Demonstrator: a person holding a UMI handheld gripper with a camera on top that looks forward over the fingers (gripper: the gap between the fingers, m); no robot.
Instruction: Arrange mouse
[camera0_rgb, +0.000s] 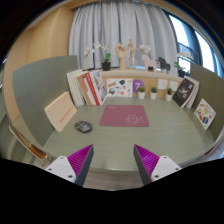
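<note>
Mouse (83, 127) lies on the worktop (150, 140) left of the pink mat (124, 117), untouched; claw (113, 160) spread wide, empty. Approach step; next, reach forward-left over it.

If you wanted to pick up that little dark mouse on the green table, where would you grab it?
Probably across its two long sides, coming down from above. The mouse lies flat on the green table, left of the pink mat, low and rounded, so only its flanks offer grip. The tool is open and well short of it, with nothing between its fingers.

No legible text on propped books (88, 88) or cards (120, 88)
</note>
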